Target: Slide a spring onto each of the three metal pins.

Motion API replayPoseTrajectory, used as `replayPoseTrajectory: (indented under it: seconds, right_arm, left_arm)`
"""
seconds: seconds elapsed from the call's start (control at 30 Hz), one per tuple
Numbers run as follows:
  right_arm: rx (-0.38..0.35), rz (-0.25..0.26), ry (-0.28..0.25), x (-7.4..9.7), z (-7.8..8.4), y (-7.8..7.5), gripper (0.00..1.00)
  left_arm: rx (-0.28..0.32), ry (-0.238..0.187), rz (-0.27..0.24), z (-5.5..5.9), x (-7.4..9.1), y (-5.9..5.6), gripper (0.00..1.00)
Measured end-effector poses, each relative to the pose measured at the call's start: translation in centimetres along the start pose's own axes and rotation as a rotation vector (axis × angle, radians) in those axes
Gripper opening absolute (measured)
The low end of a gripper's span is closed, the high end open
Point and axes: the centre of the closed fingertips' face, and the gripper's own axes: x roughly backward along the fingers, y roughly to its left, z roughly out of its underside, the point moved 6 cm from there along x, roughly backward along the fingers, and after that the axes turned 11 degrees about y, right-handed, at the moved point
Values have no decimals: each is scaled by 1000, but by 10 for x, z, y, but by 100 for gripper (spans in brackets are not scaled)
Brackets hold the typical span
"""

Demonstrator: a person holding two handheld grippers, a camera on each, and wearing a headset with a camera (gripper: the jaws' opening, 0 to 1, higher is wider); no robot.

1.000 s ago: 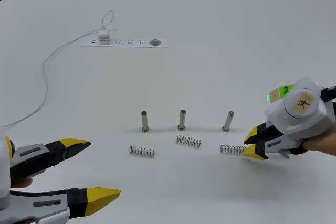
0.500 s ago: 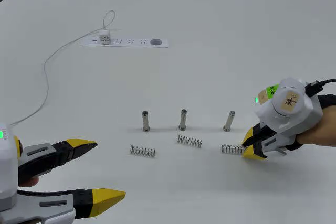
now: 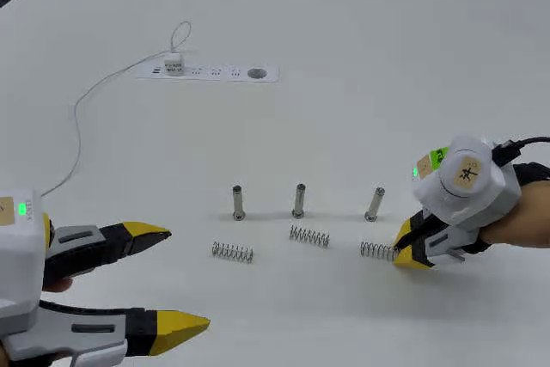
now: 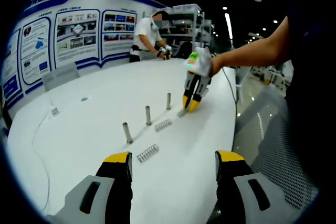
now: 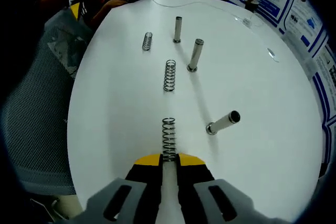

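Lower right, the right gripper (image 3: 405, 252) pinches a small silver wire spring (image 5: 168, 134), hiding its end. Lower left, the left gripper (image 3: 182, 279) holds its jaws wide apart.

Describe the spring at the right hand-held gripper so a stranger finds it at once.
On the white table, three metal pins stand in a row, a spring lying before each. Take the rightmost spring in the head view. Alone among the three, its end is pinched by the right hand-held gripper.

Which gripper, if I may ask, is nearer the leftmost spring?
Left. The left gripper is open just short of the leftmost spring; the right gripper is shut on the rightmost spring.
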Motion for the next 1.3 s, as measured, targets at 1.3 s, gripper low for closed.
replayPoseTrajectory:
  seconds: [1.3]
  right_arm:
    - [171, -29, -136, 67, -84, 56, 11]
  left_arm:
    - [-307, 70, 188, -42, -74, -26, 39]
